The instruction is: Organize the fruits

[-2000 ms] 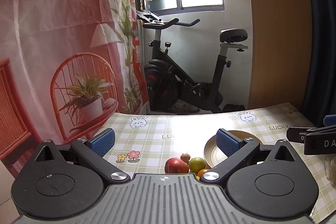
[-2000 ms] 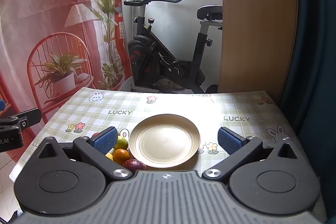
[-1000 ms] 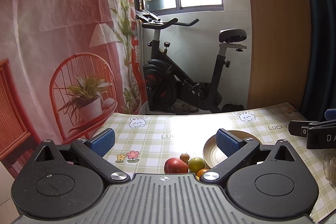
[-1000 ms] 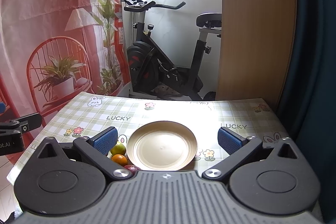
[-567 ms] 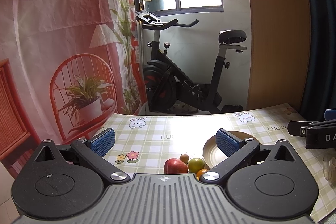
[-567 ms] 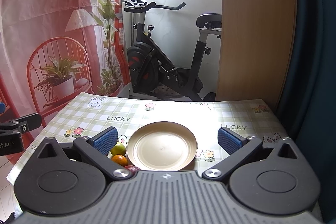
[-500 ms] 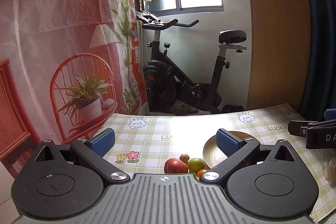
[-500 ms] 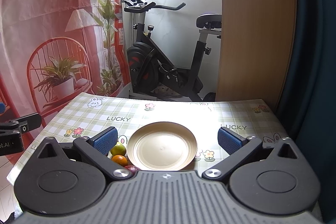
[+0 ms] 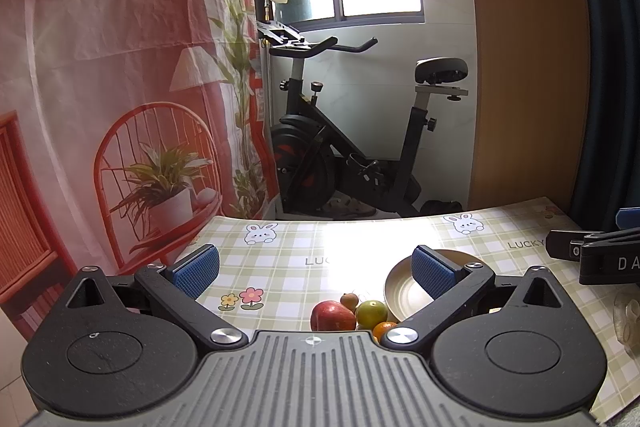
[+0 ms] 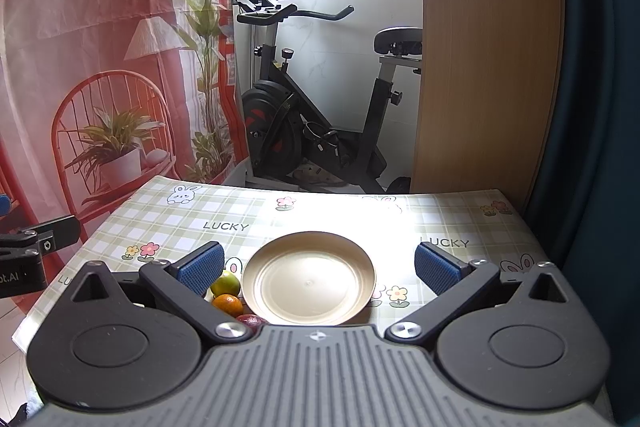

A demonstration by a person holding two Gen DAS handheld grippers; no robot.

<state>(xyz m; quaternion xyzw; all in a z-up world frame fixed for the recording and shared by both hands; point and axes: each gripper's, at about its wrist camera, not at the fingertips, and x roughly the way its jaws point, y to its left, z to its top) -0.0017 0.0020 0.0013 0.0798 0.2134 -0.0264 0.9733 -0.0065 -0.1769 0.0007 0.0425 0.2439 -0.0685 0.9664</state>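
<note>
Left wrist: one plate, four fruits

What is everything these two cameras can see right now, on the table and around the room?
Round gold plate: one, empty, middle of the table.
Red apple: one, on the table left of the plate.
Green citrus fruit: one, between apple and plate.
Small orange fruit: one, just in front of the green one.
Small brownish fruit: one, behind the apple.
Dark red fruit: one, half hidden by the right gripper body.
Green-checked tablecloth with LUCKY print: one, covers the table.
Black exercise bike: one, beyond the table, under the window.
Red printed backdrop curtain: one, on the left.
Left gripper: black, blue pads, open, empty.
Right gripper: same, open, empty.
</note>
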